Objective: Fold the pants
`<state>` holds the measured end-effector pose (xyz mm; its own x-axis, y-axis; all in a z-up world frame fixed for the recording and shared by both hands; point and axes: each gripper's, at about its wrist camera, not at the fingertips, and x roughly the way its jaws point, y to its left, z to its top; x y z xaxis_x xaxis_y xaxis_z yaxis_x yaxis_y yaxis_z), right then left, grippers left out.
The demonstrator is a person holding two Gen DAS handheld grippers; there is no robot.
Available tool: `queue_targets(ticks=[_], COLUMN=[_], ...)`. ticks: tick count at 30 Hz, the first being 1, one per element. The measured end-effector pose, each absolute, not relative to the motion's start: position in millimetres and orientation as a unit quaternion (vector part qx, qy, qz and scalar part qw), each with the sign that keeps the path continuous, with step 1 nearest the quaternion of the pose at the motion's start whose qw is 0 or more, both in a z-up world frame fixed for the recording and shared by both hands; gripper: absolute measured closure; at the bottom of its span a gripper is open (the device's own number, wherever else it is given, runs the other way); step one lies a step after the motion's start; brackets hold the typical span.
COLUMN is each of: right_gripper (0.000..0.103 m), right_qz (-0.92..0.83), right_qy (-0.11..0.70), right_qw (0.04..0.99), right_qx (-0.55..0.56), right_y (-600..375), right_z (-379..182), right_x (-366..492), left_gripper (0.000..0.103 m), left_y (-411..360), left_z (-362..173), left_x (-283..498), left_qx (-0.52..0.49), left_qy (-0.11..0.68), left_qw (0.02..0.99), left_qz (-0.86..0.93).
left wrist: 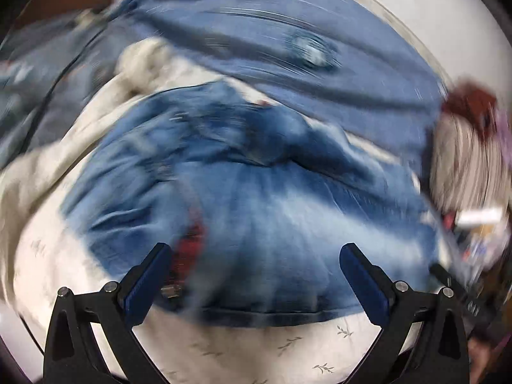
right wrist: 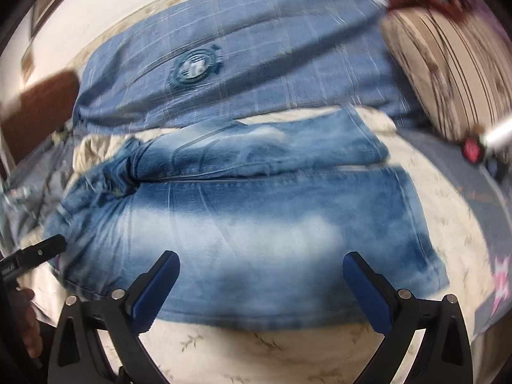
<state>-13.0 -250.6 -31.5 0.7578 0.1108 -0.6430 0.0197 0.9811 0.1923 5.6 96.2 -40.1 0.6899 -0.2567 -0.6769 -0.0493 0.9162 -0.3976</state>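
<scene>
Clearly, the jeans (right wrist: 256,224) are blue denim with pale, washed-out patches, lying spread on a cream sheet (right wrist: 288,348) printed with small leaf sprigs, on a bed. In the right wrist view the 2 legs run side by side from about 9 o'clock toward 3 o'clock, the nearer leg flat and the farther one lying just beyond it, with bunched folds where they meet at 9 o'clock. The left wrist view is heavily blurred; the jeans (left wrist: 256,224) fill its middle, and a red patch shows on them near 7 o'clock, too smeared to read.

Beyond the jeans, at 12 o'clock, lies a blue checked blanket (right wrist: 256,57) bearing a round emblem (right wrist: 193,65); its lettering cannot be read. A striped pillow (right wrist: 448,73) sits at 2 o'clock.

The left claw (left wrist: 256,275) is wide, gripping nothing, above the jeans' near edge. The right claw (right wrist: 260,284) is likewise wide and empty over the nearer leg.
</scene>
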Motion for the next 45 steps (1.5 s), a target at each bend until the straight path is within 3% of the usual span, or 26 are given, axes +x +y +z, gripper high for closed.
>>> queue_targets(ticks=[9, 15, 20, 22, 24, 27, 34, 37, 39, 40, 41, 45], right_gripper=[0.000, 0.000, 0.000, 0.000, 0.001, 0.004, 0.025, 0.029, 0.045, 0.074, 0.095, 0.096], right_qz=[0.016, 0.007, 0.013, 0.013, 0.013, 0.006, -0.022, -0.042, -0.054, -0.058, -0.058, -0.067], right_qy=[0.396, 0.395, 0.388, 0.386, 0.387, 0.382, 0.397, 0.398, 0.408, 0.413, 0.418, 0.418], right_qw=[0.813, 0.782, 0.782, 0.776, 0.766, 0.764, 0.758, 0.765, 0.770, 0.776, 0.778, 0.813], right_qx=[0.428, 0.482, 0.487, 0.499, 0.514, 0.520, 0.517, 0.505, 0.488, 0.474, 0.465, 0.400], right_y=[-370, -393, -395, -399, -403, -411, -419, -419, -417, -416, -415, -406], right_z=[-73, -89, -92, -93, -95, -92, -93, -89, -87, -85, -84, -62], right_x=[-42, -37, -38, -41, -43, -42, -23, -21, -17, -13, -11, -10], left_gripper=[0.000, 0.000, 0.000, 0.013, 0.049, 0.050, 0.068, 0.086, 0.092, 0.094, 0.096, 0.099], left_y=[183, 195, 193, 192, 185, 181, 187, 184, 182, 180, 178, 165], left_z=[-82, -97, -91, -83, -74, -77, -84, -81, -76, -73, -66, -27], left_x=[-2, -1, 5, 3, 9, 15, 18, 20, 20, 19, 16, -8], left_qx=[-0.388, -0.451, -0.423, -0.413, -0.370, -0.350, -0.348, -0.327, -0.311, -0.300, -0.286, -0.235], left_qy=[0.423, 0.413, 0.437, 0.426, 0.425, 0.435, 0.438, 0.441, 0.441, 0.439, 0.429, 0.369], left_qw=[0.819, 0.790, 0.794, 0.804, 0.826, 0.829, 0.828, 0.835, 0.841, 0.846, 0.855, 0.896], left_qz=[0.019, 0.024, 0.007, 0.019, 0.018, 0.025, 0.033, 0.038, 0.044, 0.046, 0.053, 0.076])
